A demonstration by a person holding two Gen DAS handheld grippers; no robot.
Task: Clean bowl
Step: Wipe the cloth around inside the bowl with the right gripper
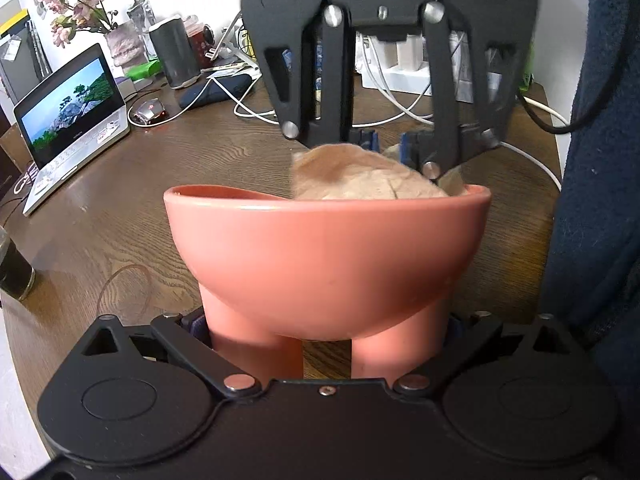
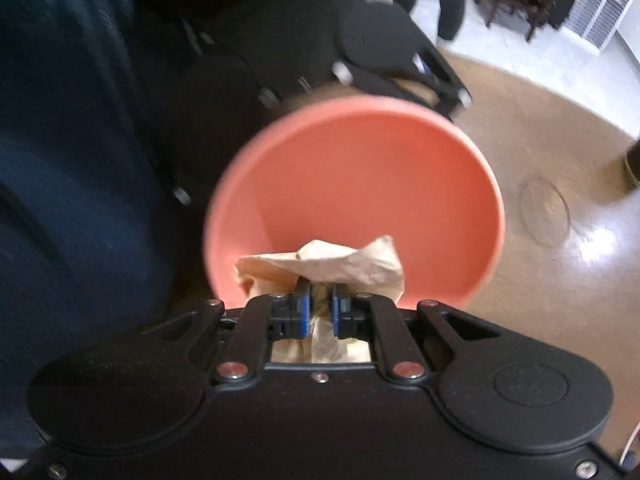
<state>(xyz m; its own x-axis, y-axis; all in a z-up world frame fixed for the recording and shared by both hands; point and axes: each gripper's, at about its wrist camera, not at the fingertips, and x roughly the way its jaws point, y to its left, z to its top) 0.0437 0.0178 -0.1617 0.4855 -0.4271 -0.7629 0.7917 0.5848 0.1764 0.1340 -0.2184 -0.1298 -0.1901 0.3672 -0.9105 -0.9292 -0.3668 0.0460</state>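
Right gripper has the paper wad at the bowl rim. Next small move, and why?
Probably push the brown paper wad down into the pink bowl and sweep it round the wall. The right gripper is shut on the wad just inside the near rim, the interior ahead is bare, and the left gripper clamps the bowl's legs.

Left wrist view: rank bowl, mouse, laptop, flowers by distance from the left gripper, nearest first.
1. Pink bowl: its legs sit between the left gripper fingers, dead centre.
2. Mouse: on the table, upper left, behind the laptop.
3. Laptop: far left, open. Too close to the mouse to rank firmly.
4. Flowers: top left, by the wall.
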